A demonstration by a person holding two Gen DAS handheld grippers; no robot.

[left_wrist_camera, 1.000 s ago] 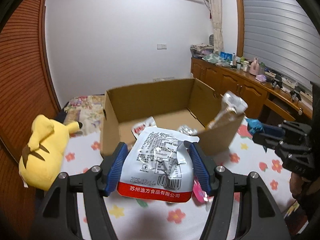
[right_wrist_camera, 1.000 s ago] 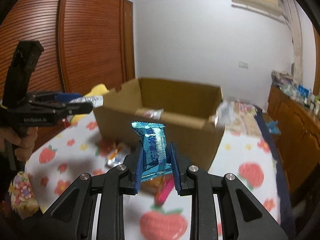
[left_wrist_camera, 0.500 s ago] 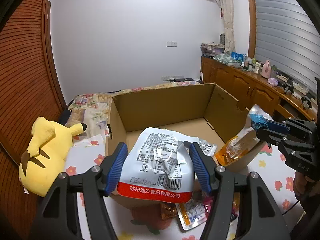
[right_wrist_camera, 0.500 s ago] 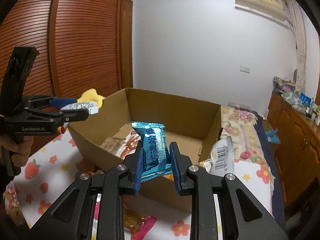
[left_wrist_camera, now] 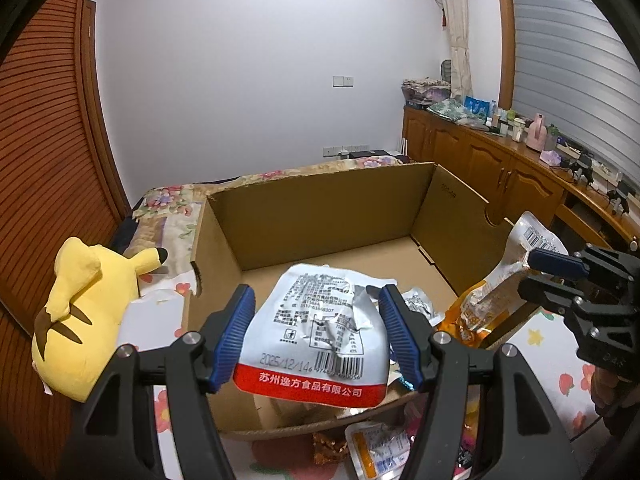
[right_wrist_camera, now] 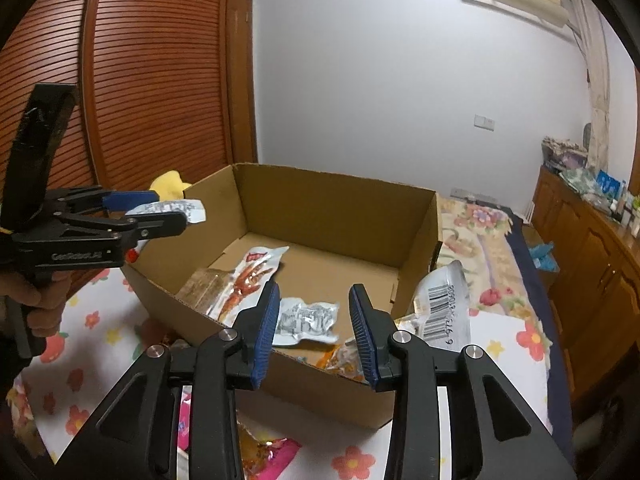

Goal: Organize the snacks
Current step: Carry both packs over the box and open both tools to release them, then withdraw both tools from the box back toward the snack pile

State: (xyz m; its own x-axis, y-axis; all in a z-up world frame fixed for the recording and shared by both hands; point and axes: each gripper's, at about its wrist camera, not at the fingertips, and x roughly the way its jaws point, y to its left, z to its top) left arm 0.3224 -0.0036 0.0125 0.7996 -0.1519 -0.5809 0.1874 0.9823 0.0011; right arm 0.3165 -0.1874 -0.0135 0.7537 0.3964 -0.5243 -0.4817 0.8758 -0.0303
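Observation:
My left gripper (left_wrist_camera: 316, 332) is shut on a white snack bag with a red bottom band (left_wrist_camera: 316, 340) and holds it over the near edge of an open cardboard box (left_wrist_camera: 320, 208). It also shows at the left of the right wrist view (right_wrist_camera: 160, 216). My right gripper (right_wrist_camera: 314, 328) is open and empty above the box's near wall (right_wrist_camera: 328, 384). The box holds a red-printed packet (right_wrist_camera: 252, 276), a brown packet (right_wrist_camera: 204, 288) and a silver packet (right_wrist_camera: 306, 320). An orange and white pouch (right_wrist_camera: 440, 308) leans on the box's right corner.
A yellow plush toy (left_wrist_camera: 80, 312) lies left of the box. Loose snack packets (left_wrist_camera: 376, 448) lie on the flowered bedspread (right_wrist_camera: 88, 332) in front of the box, with a pink packet (right_wrist_camera: 272, 456) among them. Wooden cabinets (left_wrist_camera: 500, 176) run along the right wall.
My right gripper has opened and the blue snack it held is gone from its jaws. Both grippers moved up and forward over the box. The left still holds its white bag.

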